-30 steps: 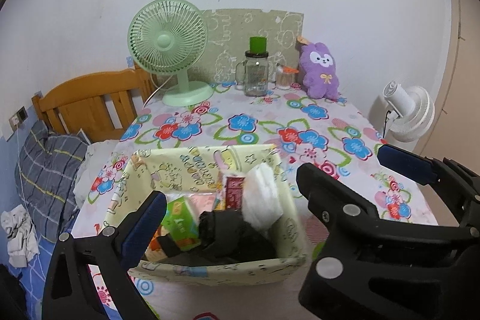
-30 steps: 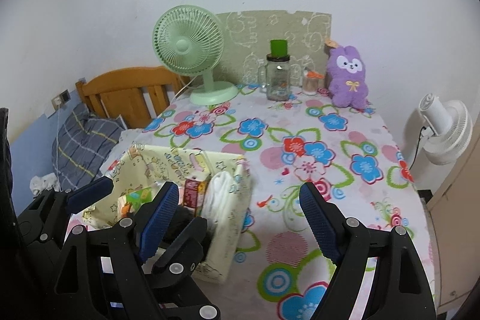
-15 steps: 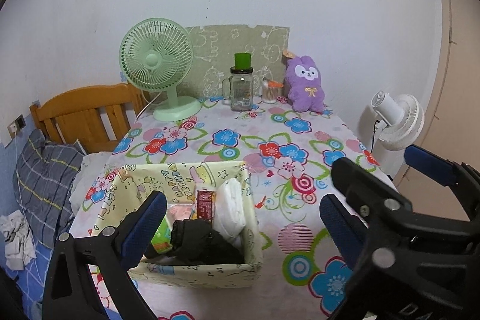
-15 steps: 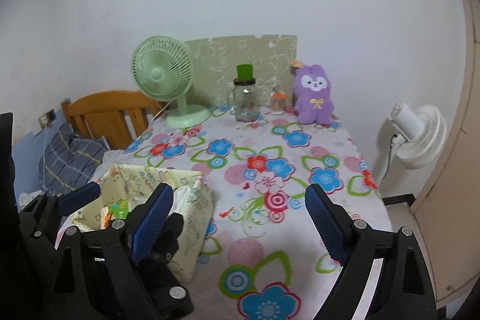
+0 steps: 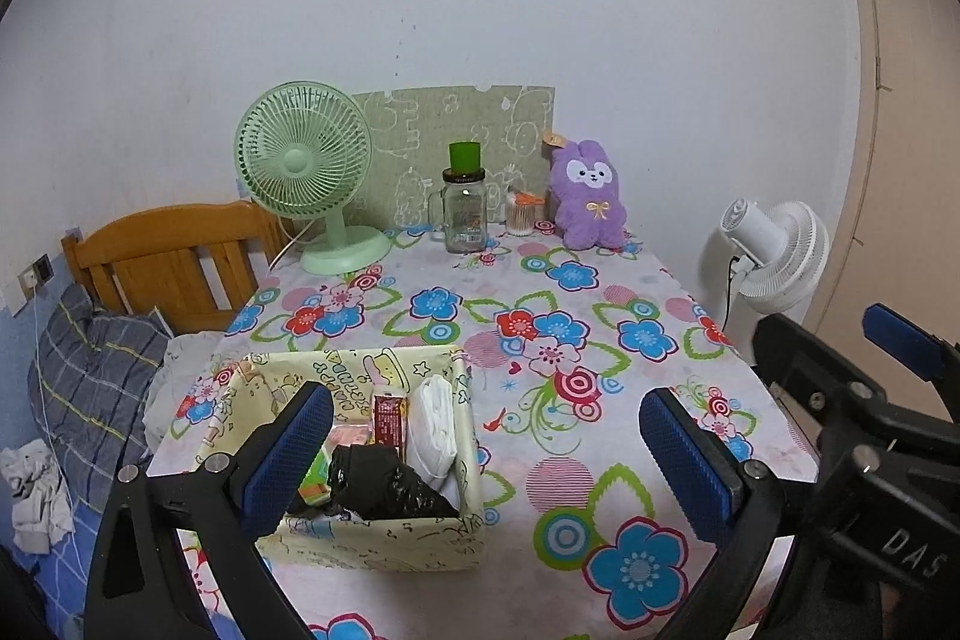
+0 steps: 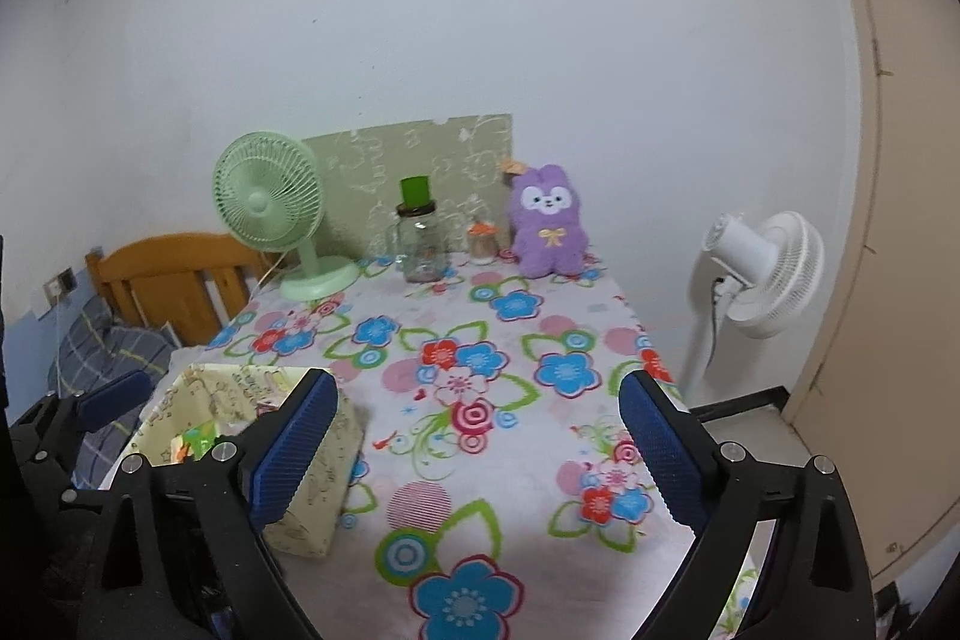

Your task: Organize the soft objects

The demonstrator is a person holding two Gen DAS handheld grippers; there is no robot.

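A pale yellow fabric box [image 5: 360, 541] sits at the near left of the flowered table [image 5: 540, 316]. It holds a black bundle [image 5: 384, 484], a white folded cloth [image 5: 435, 427], a red packet and a green packet. It also shows in the right wrist view [image 6: 312, 484]. A purple plush rabbit [image 5: 585, 196] stands upright at the table's far edge; the right wrist view shows it too [image 6: 549, 229]. My left gripper [image 5: 486, 448] is open and empty, above the box's right side. My right gripper [image 6: 477, 451] is open and empty over the table to the right of the box.
A green desk fan [image 5: 306, 172], a glass jar with a green lid [image 5: 463, 205] and a small orange-capped jar [image 5: 522, 214] stand along the far edge before a green board. A white floor fan [image 5: 774, 256] stands right of the table. A wooden bed frame [image 5: 168, 256] and bedding lie left.
Both grippers have drawn back and up from the box. The table looks farther away and more of it shows. Both stay open and empty.
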